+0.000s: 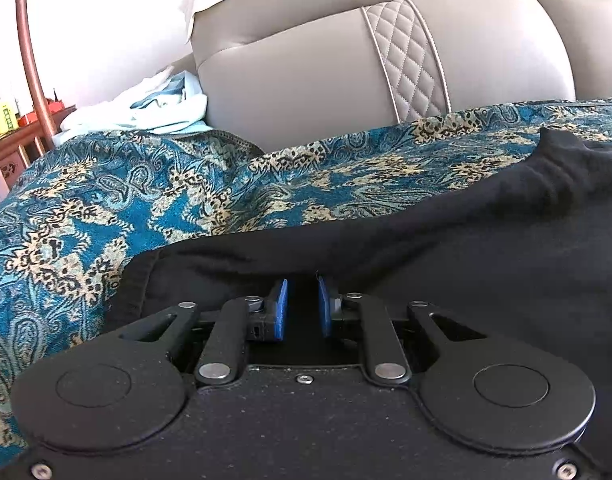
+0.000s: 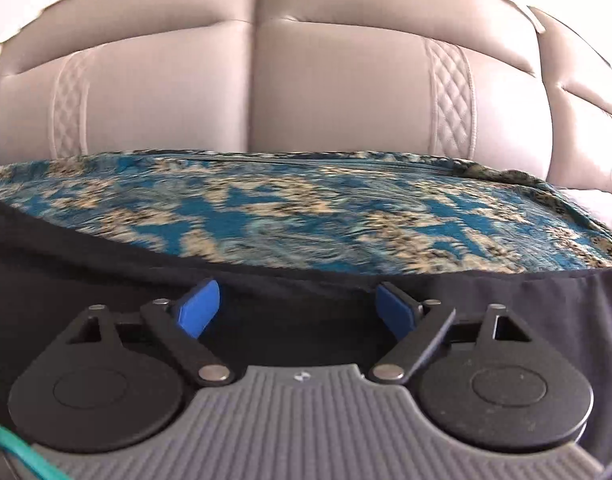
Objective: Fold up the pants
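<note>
With my left gripper pinching the black pants at six o'clock on the patterned cover, my spread right gripper should catch the matching edge squarely.

Black pants, teal-and-cream paisley cover

The right gripper is seen low in the frame with its blue pads spread wide apart, and nothing is pinched between them. Dark pants are spread beneath and ahead of the pads, across the width of the view. Beyond their edge, a blue and cream patterned cover is laid over the seat, blurred. Behind it, the beige sofa back is shown, with quilted strips.
</note>
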Available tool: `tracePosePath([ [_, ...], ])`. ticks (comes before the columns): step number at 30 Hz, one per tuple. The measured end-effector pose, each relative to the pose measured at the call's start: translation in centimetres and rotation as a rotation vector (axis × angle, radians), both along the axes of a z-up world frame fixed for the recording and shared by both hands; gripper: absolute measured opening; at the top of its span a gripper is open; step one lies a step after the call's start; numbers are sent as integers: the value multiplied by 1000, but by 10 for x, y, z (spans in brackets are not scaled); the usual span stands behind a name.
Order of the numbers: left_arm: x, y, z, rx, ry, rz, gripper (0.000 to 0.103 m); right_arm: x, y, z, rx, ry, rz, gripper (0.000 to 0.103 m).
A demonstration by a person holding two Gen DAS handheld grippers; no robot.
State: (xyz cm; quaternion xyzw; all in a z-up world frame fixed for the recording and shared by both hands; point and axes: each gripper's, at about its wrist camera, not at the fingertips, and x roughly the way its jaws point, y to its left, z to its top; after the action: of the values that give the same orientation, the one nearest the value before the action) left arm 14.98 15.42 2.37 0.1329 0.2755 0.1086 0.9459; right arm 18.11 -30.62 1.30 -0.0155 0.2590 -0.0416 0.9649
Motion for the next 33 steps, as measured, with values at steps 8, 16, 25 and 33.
tracePosePath([
  [8, -17, -62, 53, -98, -17, -230, 17, -1, -24, 10, 43, -25, -123, 87],
  [16, -3, -175, 27, -227, 95, -493, 15, -38, -56, 14, -17, -58, -181, 86],
  [25, 31, -226, 10, -183, 38, -485, 16, -39, -126, -3, 93, 24, -347, 83],
  [33, 72, -213, 5, -246, 53, -371, 17, -25, -161, -7, 63, 6, -338, 98],
])
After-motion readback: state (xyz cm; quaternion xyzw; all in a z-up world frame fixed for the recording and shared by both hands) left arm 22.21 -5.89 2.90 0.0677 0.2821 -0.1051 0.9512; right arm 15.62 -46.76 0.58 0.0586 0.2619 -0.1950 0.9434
